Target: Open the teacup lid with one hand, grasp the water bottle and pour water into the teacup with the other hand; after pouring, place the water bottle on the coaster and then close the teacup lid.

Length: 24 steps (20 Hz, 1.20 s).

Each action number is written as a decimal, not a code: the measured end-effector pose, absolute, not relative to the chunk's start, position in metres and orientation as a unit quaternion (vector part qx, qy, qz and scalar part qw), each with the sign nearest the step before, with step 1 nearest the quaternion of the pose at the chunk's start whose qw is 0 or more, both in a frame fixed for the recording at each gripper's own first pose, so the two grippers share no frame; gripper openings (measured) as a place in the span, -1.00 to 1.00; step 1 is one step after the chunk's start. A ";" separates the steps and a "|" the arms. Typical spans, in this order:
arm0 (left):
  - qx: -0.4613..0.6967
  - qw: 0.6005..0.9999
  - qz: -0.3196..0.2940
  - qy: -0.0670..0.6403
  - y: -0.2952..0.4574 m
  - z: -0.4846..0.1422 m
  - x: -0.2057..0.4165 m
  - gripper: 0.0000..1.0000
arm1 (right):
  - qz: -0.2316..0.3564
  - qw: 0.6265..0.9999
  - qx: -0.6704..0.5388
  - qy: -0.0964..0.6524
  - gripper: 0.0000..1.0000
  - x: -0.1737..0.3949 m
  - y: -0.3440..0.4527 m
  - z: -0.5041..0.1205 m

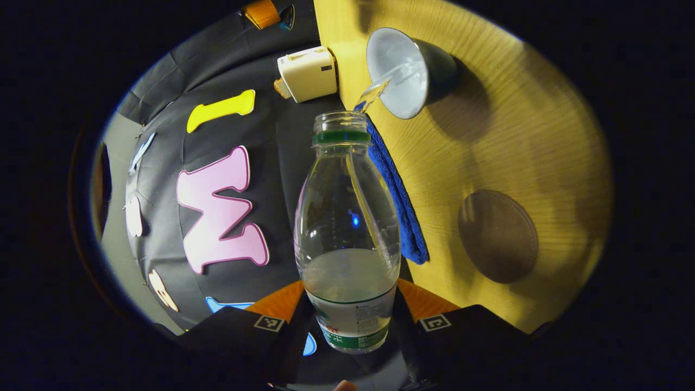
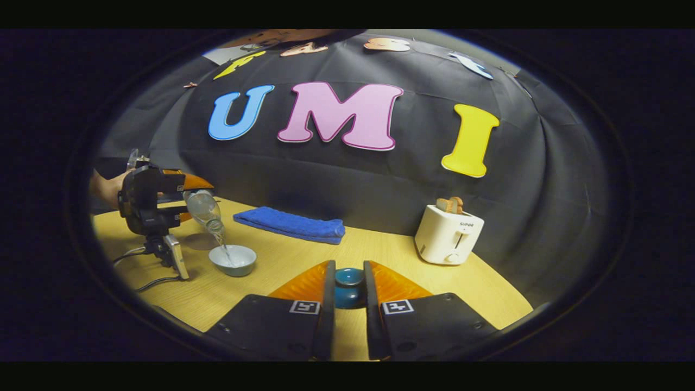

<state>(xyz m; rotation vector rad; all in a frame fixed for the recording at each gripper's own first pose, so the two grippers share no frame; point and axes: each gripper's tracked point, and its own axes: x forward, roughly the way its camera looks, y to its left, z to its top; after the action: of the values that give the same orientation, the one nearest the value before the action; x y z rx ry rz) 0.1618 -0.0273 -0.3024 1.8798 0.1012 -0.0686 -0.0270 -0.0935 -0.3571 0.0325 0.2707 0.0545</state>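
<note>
Left gripper view: the left gripper (image 1: 347,326) is clamped on the lower body of the water bottle (image 1: 347,228), a finger pressing each side at the label, with the bottle tipped so its open neck points toward twelve o'clock. A thin stream leaves the mouth and lands in the teacup (image 1: 404,70) at about one o'clock on the wooden table (image 1: 488,141). The round coaster (image 1: 497,236) lies bare at three o'clock, well apart from the cup. A folded blue towel (image 1: 402,217) runs along the table edge just beside the bottle.

In the right gripper view, the right gripper (image 2: 347,296) holds the teacup lid (image 2: 348,288) pinched between its fingers, low at six o'clock, while the pour shows at nine o'clock. A white toaster (image 2: 448,233) stands at three o'clock.

Judged from these frames, pouring is under way. The clear plastic bottle looks thin-walled and part full: light, apt to flex and slip if squeezed hard, best held at the labelled waist. The glazed lid looks smooth and breakable, so its knob is the safest hold.
</note>
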 end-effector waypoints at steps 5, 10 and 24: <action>0.819 0.573 -0.030 0.022 -0.032 -0.293 0.168 0.49 | 0.026 0.991 0.017 0.133 -0.47 -0.027 -0.093 -0.357; 0.834 0.550 -0.034 -0.003 -0.038 -0.280 0.181 0.49 | 0.027 0.991 0.012 0.130 -0.57 -0.026 -0.097 -0.357; 0.867 0.491 -0.053 -0.073 -0.055 -0.264 0.195 0.50 | 0.023 0.992 0.003 0.122 -0.57 -0.024 -0.102 -0.354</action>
<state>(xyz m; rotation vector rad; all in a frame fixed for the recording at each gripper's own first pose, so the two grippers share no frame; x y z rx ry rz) 0.1954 -0.0548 -0.2643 2.1042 -0.1778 -0.1279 -0.0240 -0.1018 -0.3536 0.0051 0.2443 0.0466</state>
